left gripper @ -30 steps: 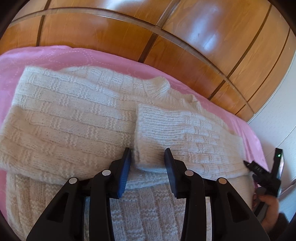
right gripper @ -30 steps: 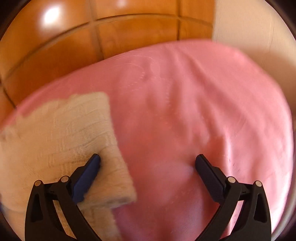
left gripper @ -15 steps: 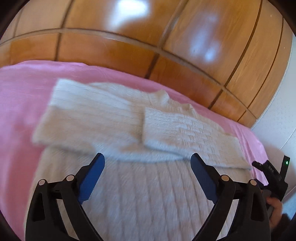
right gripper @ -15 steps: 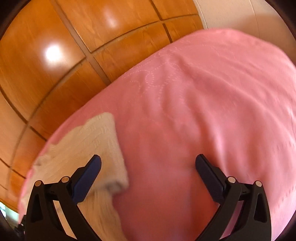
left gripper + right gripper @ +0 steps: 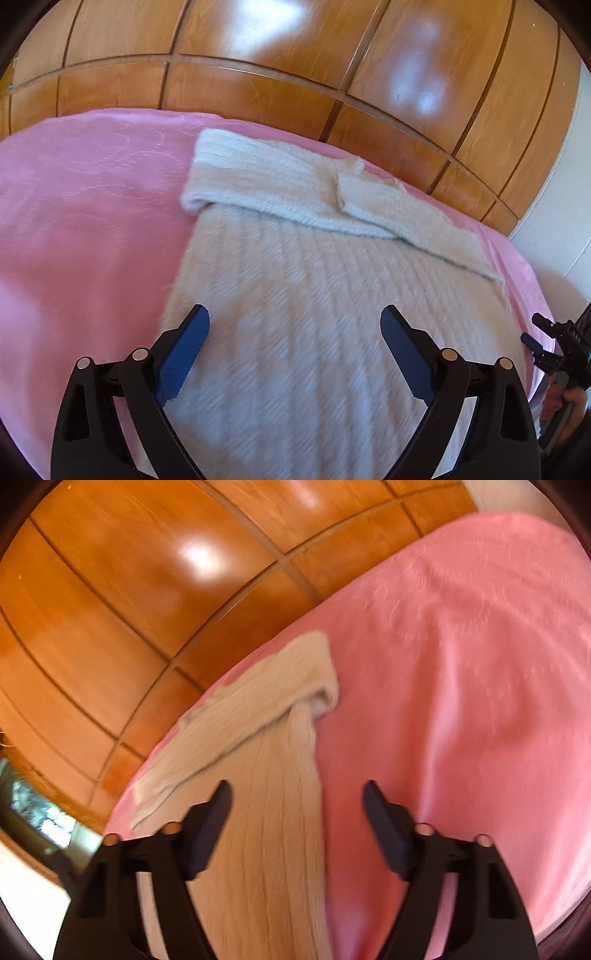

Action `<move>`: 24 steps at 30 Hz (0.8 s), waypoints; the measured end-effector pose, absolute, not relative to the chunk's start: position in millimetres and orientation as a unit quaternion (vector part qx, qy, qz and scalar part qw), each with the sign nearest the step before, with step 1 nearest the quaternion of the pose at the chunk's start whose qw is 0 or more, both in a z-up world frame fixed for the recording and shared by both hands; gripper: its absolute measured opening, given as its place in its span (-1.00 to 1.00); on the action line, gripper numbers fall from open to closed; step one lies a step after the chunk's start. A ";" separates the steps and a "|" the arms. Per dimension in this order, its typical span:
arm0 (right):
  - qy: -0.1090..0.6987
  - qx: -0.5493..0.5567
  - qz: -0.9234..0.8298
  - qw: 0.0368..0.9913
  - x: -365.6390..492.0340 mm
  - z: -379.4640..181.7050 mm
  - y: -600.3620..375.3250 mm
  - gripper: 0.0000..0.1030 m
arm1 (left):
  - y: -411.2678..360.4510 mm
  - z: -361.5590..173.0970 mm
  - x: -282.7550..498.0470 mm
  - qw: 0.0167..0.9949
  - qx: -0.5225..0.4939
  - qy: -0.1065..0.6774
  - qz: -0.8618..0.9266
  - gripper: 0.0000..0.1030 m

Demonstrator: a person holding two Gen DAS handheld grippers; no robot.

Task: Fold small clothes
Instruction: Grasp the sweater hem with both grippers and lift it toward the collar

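Ahead of the gripper stands a glossy wooden panelled wall (image 5: 258,70), orange-brown, divided by dark grooves and carrying bright patches of reflected light. Below it spreads a bed under a pink quilted cover (image 5: 81,206). A pale wall (image 5: 554,221) lies to the right of the panelling.

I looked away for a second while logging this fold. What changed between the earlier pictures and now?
The left hand-held gripper let go of the folded sleeve cuff, opened wide and drew back over the sweater. The right hand-held gripper swung toward the sweater's edge, its jaws just closing partway on nothing. The sweater stayed folded on the pink bedcover.
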State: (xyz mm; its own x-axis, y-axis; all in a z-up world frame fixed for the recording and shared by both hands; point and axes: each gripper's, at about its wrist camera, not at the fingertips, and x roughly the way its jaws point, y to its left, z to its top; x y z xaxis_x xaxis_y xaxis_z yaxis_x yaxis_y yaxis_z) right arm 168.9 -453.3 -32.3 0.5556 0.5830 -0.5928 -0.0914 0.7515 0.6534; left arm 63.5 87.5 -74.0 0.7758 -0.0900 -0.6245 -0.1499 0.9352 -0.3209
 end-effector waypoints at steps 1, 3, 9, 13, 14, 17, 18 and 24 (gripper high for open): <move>0.430 0.290 0.212 0.829 162.4 -34.2 -456.4 0.16 | 89.9 -73.8 57.7 0.925 -0.177 0.336 0.015 0.72; 0.435 0.284 0.222 0.825 153.0 -37.9 -460.7 0.02 | 97.0 -73.7 43.2 0.925 -0.168 0.339 0.013 0.36; 0.447 0.301 0.293 0.790 117.7 -53.2 -466.0 -0.12 | 111.1 -80.1 9.8 0.919 -0.167 0.358 -0.010 0.21; 0.457 0.293 0.322 0.775 101.8 -60.1 -459.7 -0.12 | 116.4 -90.2 -12.2 0.907 -0.184 0.377 -0.037 0.21; 0.459 0.299 0.332 0.768 96.6 -62.1 -457.9 -0.12 | 116.9 -91.4 -19.8 0.906 -0.189 0.377 -0.045 0.21; 0.475 0.311 0.357 0.742 89.8 -70.4 -451.0 -0.12 | 113.8 -92.7 -29.0 0.899 -0.196 0.387 -0.064 0.18; 0.481 0.313 0.367 0.732 85.5 -74.0 -447.9 -0.12 | 112.5 -93.6 -32.8 0.894 -0.204 0.392 -0.078 0.18; 0.524 0.320 0.383 0.690 71.6 -92.2 -443.5 -0.18 | 106.7 -100.0 -46.6 0.874 -0.233 0.406 -0.133 -0.01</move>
